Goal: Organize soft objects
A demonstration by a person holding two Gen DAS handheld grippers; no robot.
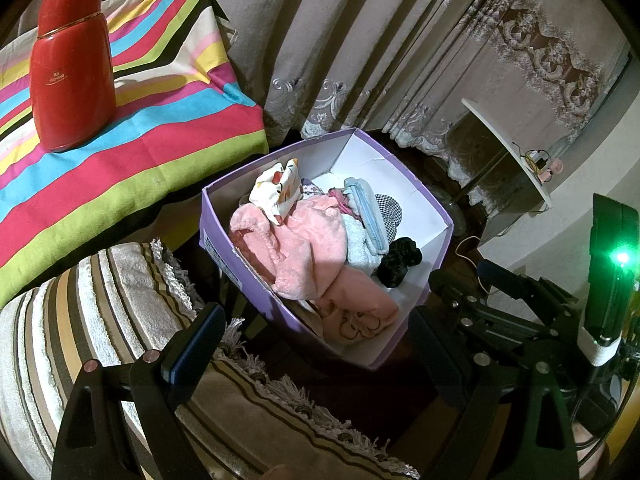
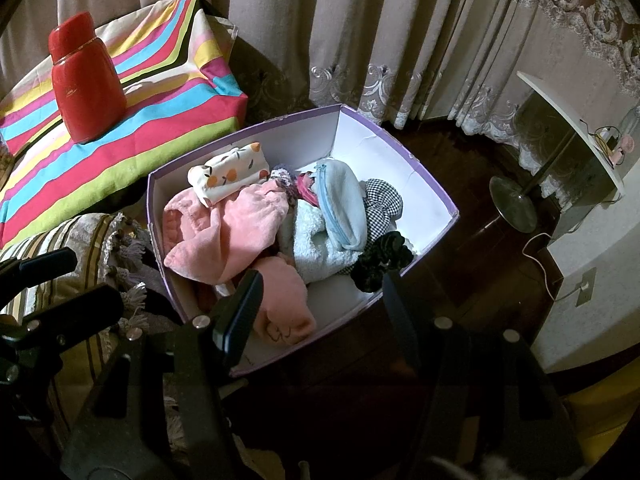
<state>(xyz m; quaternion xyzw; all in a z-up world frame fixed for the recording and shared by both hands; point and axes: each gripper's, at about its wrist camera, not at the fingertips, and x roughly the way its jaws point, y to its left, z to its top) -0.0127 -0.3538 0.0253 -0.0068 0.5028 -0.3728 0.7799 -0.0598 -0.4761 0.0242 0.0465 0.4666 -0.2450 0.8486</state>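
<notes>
Below, we look down along both hand-held tools into the lilac cardboard box with a white interior point(image 1: 416, 196), which stands on dark wooden flooring point(image 2: 452, 280) just beside a striped, fringed cushion point(image 1: 100, 300) and a table draped in a rainbow-striped cloth point(image 1: 140, 144). Our left gripper point(image 1: 316, 352) hovers above the box's near corner, fingers spread wide and holding nothing; our right gripper point(image 2: 320, 312) hangs over the near rim, its fingers likewise parted with nothing between them. Inside, the soft items lie heaped: a fluffy pink fleece garment point(image 2: 224, 232) across the near-left half, a cream fabric pouch printed with orange fruit point(image 2: 228, 172) on top at the rear, a pale blue zipped plush pouch point(image 2: 344, 208) over a white towel point(image 2: 312, 252), a black-and-white checked scrunchie point(image 2: 384, 200) and a black velvet scrunchie point(image 2: 380, 260) towards the right wall. A red plastic flask point(image 1: 72, 76) stands upright on the cloth, well apart.

We judge the gathering largely done. To tidy further, we would pinch one top-lying piece by a single fold, lift straight up so neighbours do not drag, and keep fingers clear of the thin walls, which would buckle easily.
</notes>
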